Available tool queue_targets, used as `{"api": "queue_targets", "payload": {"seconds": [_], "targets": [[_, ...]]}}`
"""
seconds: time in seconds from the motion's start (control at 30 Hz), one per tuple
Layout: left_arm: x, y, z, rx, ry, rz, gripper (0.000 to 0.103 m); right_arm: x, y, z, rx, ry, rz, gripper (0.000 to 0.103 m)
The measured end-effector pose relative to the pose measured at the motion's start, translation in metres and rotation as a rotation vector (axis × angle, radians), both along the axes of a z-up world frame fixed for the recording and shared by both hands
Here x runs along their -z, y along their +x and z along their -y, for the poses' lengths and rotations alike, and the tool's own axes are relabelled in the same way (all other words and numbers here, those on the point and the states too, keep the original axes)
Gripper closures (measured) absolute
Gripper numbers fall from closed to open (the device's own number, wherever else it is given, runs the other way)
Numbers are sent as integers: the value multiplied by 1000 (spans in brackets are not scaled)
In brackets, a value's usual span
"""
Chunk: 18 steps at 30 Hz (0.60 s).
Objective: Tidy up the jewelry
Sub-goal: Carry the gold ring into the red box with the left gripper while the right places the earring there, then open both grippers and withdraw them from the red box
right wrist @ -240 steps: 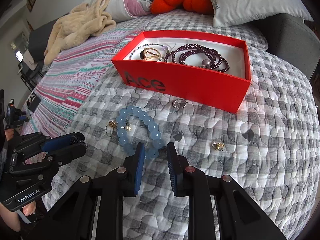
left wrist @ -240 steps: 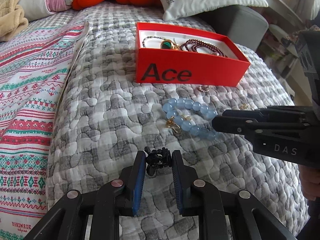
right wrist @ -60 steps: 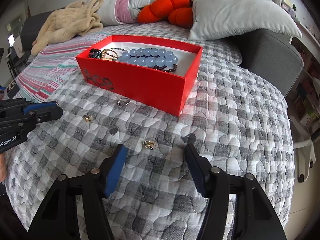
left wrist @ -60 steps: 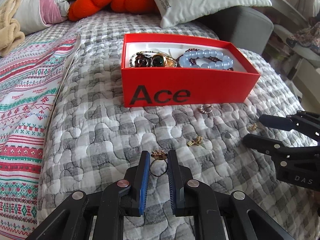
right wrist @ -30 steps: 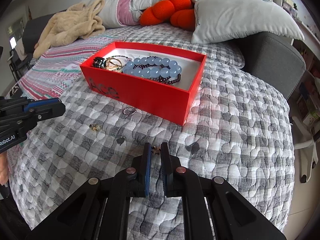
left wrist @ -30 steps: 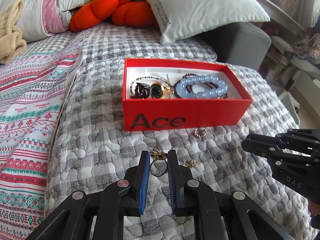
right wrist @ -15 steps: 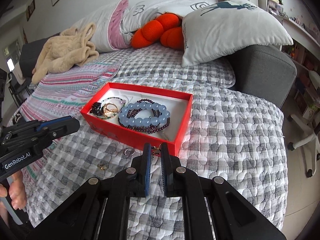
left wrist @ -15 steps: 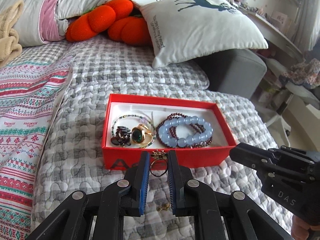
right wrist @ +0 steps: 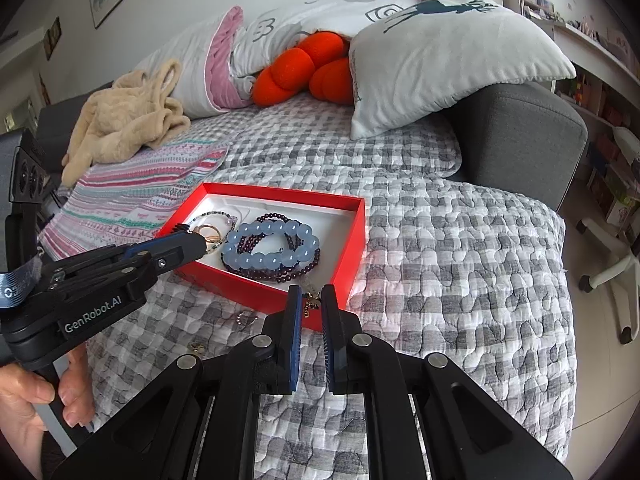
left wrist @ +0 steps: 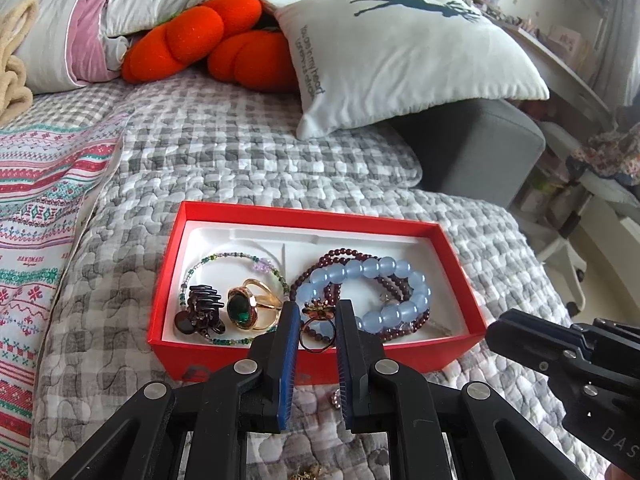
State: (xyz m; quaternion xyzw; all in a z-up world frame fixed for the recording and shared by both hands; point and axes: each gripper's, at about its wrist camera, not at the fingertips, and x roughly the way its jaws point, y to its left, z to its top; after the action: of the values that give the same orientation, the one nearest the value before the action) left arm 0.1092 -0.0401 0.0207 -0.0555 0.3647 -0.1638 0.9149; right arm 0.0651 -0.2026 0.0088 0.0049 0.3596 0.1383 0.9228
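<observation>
A red box [left wrist: 176, 264] [right wrist: 356, 240] sits on the grey checked quilt. It holds a blue bead bracelet [left wrist: 376, 276] [right wrist: 268, 258], a dark red bead strand [left wrist: 340, 254], a green-stone gold ring [left wrist: 244, 308], a black clip [left wrist: 200, 308] and a thin beaded bracelet [left wrist: 224, 258]. My left gripper [left wrist: 318, 320] [right wrist: 202, 242] is shut on a small gold ring [left wrist: 318, 326] and holds it over the box's near edge. My right gripper [right wrist: 311, 300] [left wrist: 496, 330] is shut on a small gold earring [right wrist: 309, 304] just in front of the box's near corner.
Small loose pieces lie on the quilt in front of the box: a ring [right wrist: 246, 318], a gold piece [right wrist: 196, 346] and a piece under my left gripper [left wrist: 335, 398]. Pillows [left wrist: 400, 52], an orange plush [left wrist: 200, 40], a striped blanket [left wrist: 36, 208] and a grey sofa arm [left wrist: 472, 148] surround the quilt.
Both grippers have risen and moved forward to the box, each still holding its piece. My left gripper's ring now hangs over the box's near edge.
</observation>
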Motion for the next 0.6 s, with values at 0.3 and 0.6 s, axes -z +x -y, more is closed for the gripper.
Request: {"api": "queue_targets", "payload": {"seconds": [0.3,0.6], "targets": [[-6,-5,-3,-11,9,5,66,1,1,2,7,5,-8,93],[-5,-28,-29,-78,31,-54,48,-2,16,-6,10,14,-6,93]]}}
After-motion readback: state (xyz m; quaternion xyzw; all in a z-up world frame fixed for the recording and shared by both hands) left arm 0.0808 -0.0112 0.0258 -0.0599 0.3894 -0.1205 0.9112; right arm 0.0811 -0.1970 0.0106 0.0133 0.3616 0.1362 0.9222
